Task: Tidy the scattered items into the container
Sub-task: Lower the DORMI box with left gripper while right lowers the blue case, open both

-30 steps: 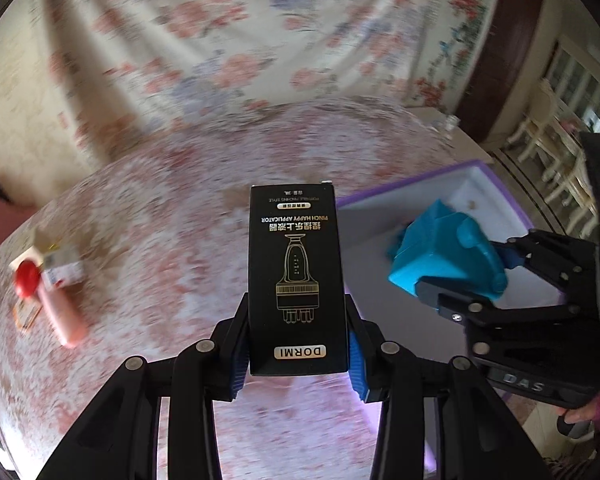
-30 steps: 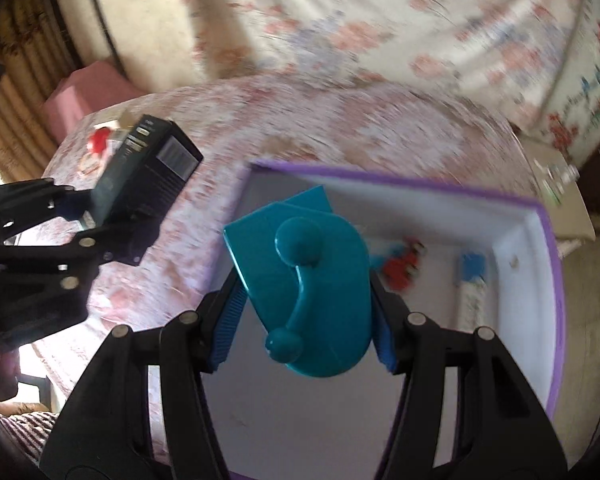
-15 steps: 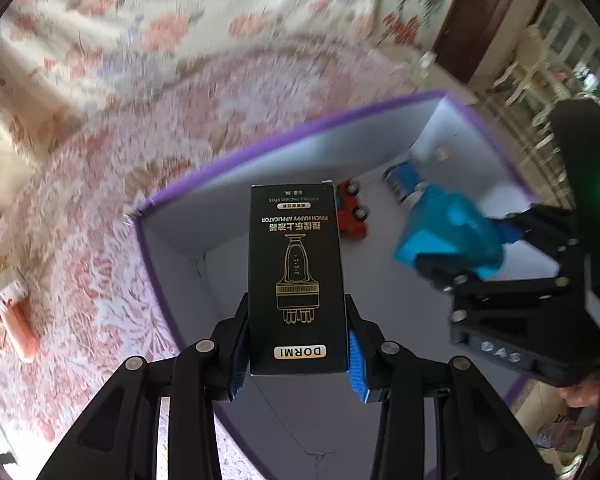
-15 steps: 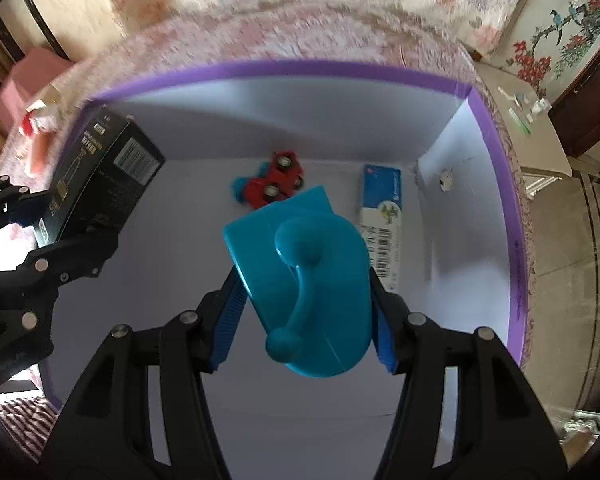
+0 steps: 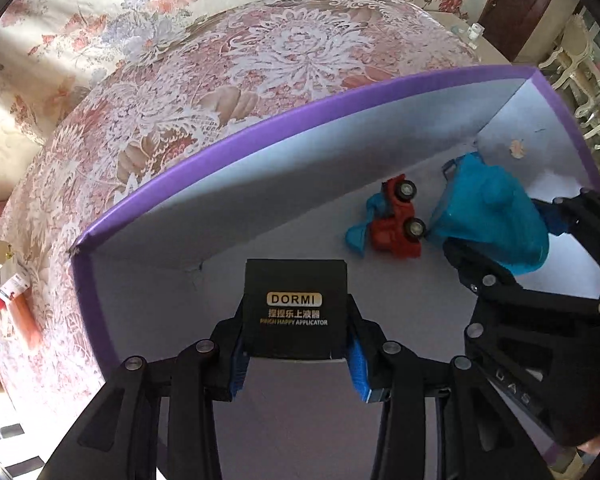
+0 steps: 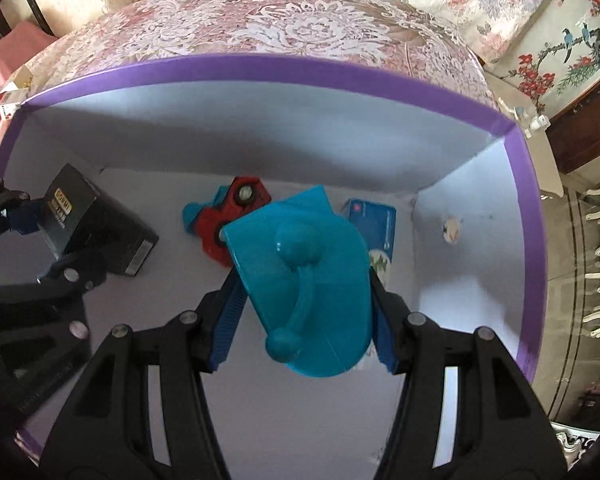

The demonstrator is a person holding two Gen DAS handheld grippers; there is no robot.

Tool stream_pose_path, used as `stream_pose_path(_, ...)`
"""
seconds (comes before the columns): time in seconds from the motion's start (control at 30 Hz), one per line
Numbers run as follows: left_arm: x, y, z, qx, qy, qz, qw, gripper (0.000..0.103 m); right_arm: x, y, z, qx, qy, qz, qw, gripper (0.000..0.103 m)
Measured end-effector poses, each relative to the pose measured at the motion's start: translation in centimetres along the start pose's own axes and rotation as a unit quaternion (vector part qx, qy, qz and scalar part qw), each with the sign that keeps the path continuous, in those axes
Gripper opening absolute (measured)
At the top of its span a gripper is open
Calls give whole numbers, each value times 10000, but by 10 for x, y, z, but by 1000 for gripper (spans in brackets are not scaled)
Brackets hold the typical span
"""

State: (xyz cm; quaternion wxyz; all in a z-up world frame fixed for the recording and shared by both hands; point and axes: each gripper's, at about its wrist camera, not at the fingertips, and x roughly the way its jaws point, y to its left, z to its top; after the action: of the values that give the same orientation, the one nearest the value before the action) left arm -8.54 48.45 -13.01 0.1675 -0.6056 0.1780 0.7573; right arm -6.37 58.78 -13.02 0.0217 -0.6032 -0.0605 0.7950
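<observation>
though tilted, black box (image 5: 295, 307) between gripper (image 5: 297, 354) pads

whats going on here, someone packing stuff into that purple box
Yes. A person holds two grippers over the purple-rimmed box. The left gripper is shut on a black DORMI carton, the right gripper on a teal plastic piece, both low inside the box. A red toy truck and a blue carton already lie on its floor.

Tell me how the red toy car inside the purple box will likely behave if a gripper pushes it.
The red toy car lies on its side, wheels facing out, so it would probably slide, not roll. It looks like hard plastic, likely stiff and light. The smooth floor of the purple box may let it skid easily.
</observation>
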Motion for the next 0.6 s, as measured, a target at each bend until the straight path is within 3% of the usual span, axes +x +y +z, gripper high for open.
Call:
stream_pose_path(0.17, 5, -3, 3, 25, -41, 163, 9999, 44, 1, -4, 5, 26, 20, -95, 9999, 59)
stream_pose_path(0.37, 1, -4, -1, -49, -57, 245, 9997, 57, 4, -3, 5, 77, -10, -17, 10000, 60)
stream_pose_path(0.6, -11, -1, -2, -121, -110, 39, 9999, 59, -3, -7, 0, 327, -20, 205, 9993, 60)
